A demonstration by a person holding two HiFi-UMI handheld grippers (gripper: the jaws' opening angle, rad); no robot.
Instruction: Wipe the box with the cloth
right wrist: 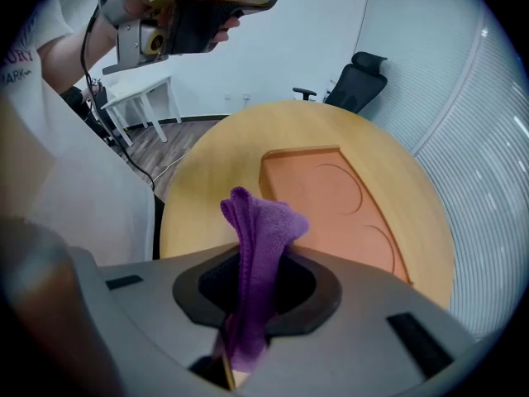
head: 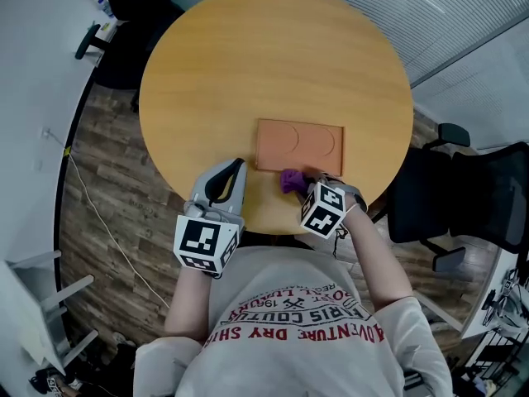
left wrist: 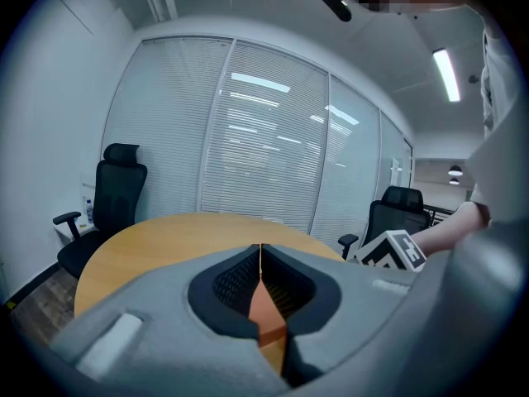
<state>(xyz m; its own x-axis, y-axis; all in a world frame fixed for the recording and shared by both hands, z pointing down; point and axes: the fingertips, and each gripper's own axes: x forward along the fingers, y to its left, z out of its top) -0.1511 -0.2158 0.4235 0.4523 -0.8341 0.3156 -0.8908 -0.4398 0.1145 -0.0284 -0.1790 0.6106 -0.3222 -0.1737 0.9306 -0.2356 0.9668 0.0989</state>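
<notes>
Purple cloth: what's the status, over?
Right gripper shut on purple cloth, at near edge of orange box. Left gripper shut, empty. Nothing in the way.

"What stands around the round wooden counter (head: pixel 248 73)?"

"A floor (head: pixel 116 180) of dark wood planks and black office chairs. One chair (left wrist: pixel 116 193) is near the white wall (left wrist: pixel 58 122), another (left wrist: pixel 395 213) by the blinds (left wrist: pixel 264 139)."

"And the light?"

"A ceiling strip (left wrist: pixel 445 73) glows, and lamp reflections show on the blinds. A white table (right wrist: pixel 140 89) stands by the far wall."

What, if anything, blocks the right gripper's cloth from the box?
Likely nothing, so yes: right gripper, shut on the cloth, sits at the near edge of the box, whose top is bare.
</notes>
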